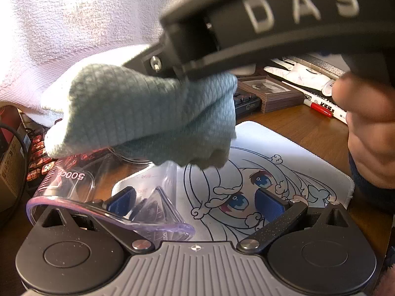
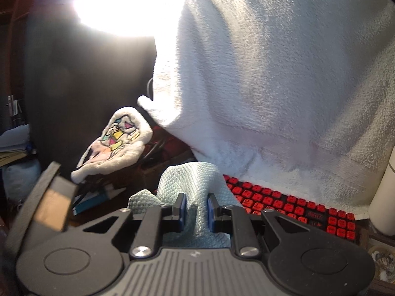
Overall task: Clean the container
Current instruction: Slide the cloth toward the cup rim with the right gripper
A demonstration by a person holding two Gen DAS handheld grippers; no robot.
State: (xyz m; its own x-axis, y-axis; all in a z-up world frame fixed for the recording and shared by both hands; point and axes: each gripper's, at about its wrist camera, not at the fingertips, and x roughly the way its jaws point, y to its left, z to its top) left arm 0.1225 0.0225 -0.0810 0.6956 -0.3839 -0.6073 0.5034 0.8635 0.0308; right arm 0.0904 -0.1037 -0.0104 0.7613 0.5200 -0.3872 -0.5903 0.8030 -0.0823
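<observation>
A clear plastic measuring container (image 1: 74,185) marked 500cc lies tilted at the lower left of the left wrist view, its purple-tinted rim towards the camera. My left gripper (image 1: 196,202) stands wide open. Its left pad (image 1: 123,199) shows through the clear wall, while the right pad (image 1: 269,204) is well clear, over the mouse pad. A grey-green waffle cloth (image 1: 148,113) presses on the container's far upper side. My right gripper (image 2: 196,209) is shut on that cloth (image 2: 192,180). Its black housing (image 1: 271,24) crosses the top of the left wrist view, with a person's hand (image 1: 365,135) behind it.
A white towel (image 2: 271,74) hangs over a red-keyed keyboard (image 2: 284,204). A mouse pad with a cartoon drawing (image 1: 296,153) lies on the wooden desk. Books, a red marker (image 1: 321,109) and a small frame (image 1: 271,93) sit at the back right. A white cylinder (image 2: 385,197) stands far right.
</observation>
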